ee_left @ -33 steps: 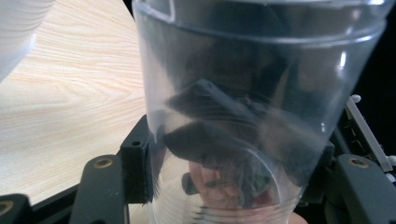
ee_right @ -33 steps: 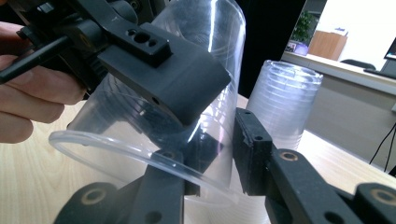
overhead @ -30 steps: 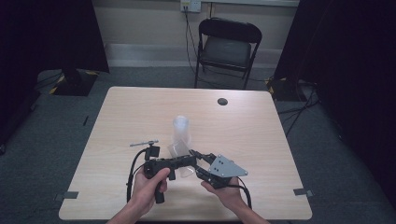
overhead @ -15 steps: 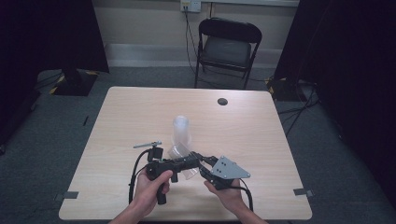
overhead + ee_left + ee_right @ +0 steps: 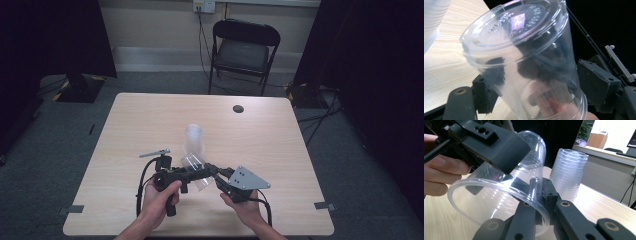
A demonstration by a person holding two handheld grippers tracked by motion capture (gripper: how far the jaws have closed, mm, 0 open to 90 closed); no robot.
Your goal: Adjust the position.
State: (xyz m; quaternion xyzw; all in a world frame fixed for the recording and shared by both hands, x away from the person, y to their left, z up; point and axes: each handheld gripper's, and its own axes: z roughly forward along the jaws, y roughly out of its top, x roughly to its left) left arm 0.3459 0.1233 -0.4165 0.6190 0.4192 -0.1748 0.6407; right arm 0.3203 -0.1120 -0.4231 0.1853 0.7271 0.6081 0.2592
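Obs.: 1 clear plastic cup [image 5: 196, 169] is held off the table between the 2 tools, lying tilted, base toward the stack of cups [image 5: 194, 140] that stands upright on the table just beyond the jaw tips.

Left gripper [image 5: 531, 82]: jaws closed about halfway onto the cup body, 1 pad each side of the wall, both touching. The cup base sits ahead of the pads, the rim back toward the tool.

Right gripper [image 5: 536, 195]: jaws nearly closed on the cup rim, 1 jaw inside the mouth, 1 outside, the wall pinched between them. The left tool's pad bears on the cup from above in the right gripper view.

Stack of cups: ahead and to the right of the right tool's jaws, apart from the held cup.

Progress, as judged: 1 cup appears separated from the stack and is under a 2-tool grip. Left to do, probably: 1 tool releases, cup set upright on the table [image 5: 260, 135]. No separate cup stands there yet.
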